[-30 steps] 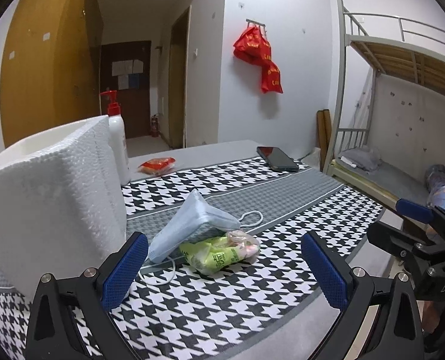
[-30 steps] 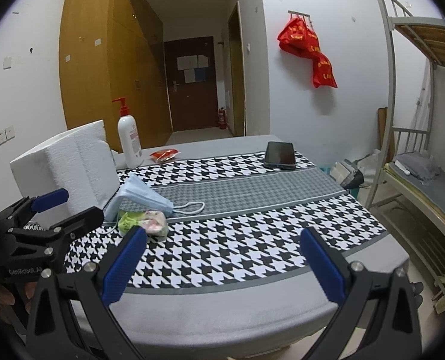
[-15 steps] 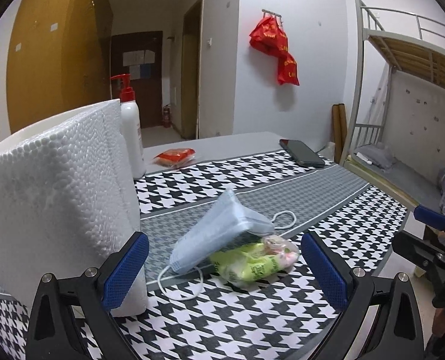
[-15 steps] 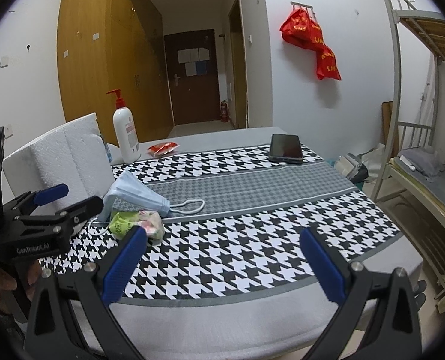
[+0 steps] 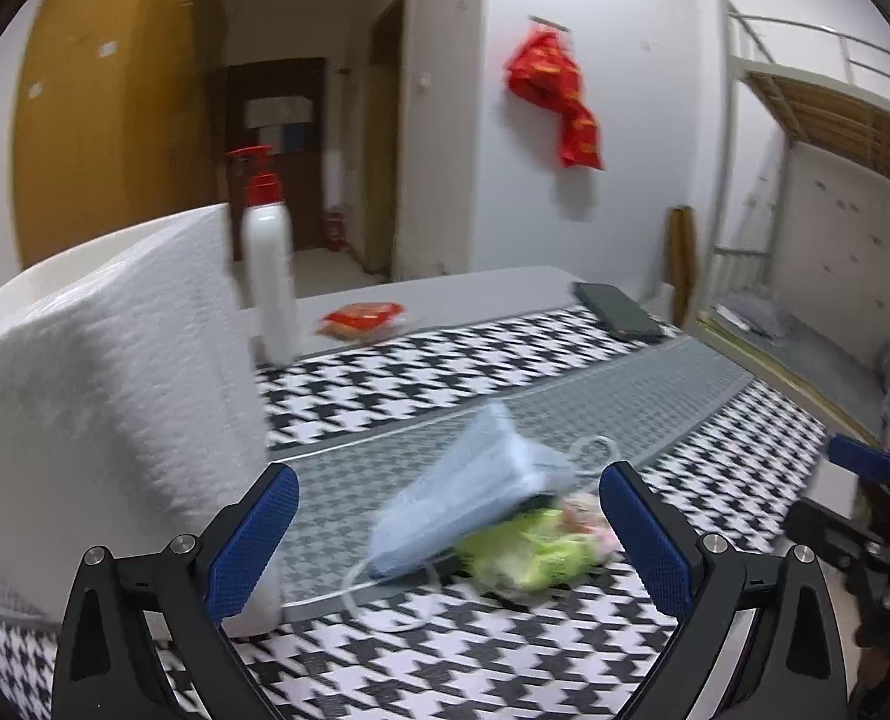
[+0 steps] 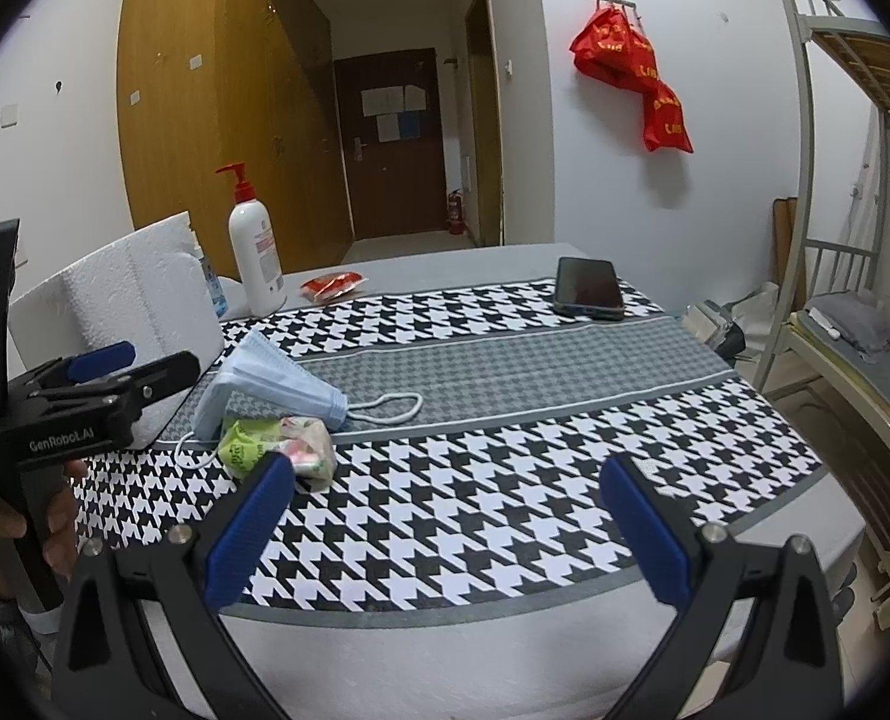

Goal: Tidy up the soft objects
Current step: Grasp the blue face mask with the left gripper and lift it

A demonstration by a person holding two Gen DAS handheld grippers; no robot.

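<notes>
My left gripper is released and holds nothing; the blue face mask leans on the green packet at 12 o'clock, near the foam box. My right gripper is also released, above the houndstooth cloth.

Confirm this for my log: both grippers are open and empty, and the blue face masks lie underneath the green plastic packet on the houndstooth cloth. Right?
Not quite. The stack of blue face masks lies on top of the green plastic packet, not under it; the right wrist view shows this. Both the left gripper and right gripper are open and empty.
</notes>
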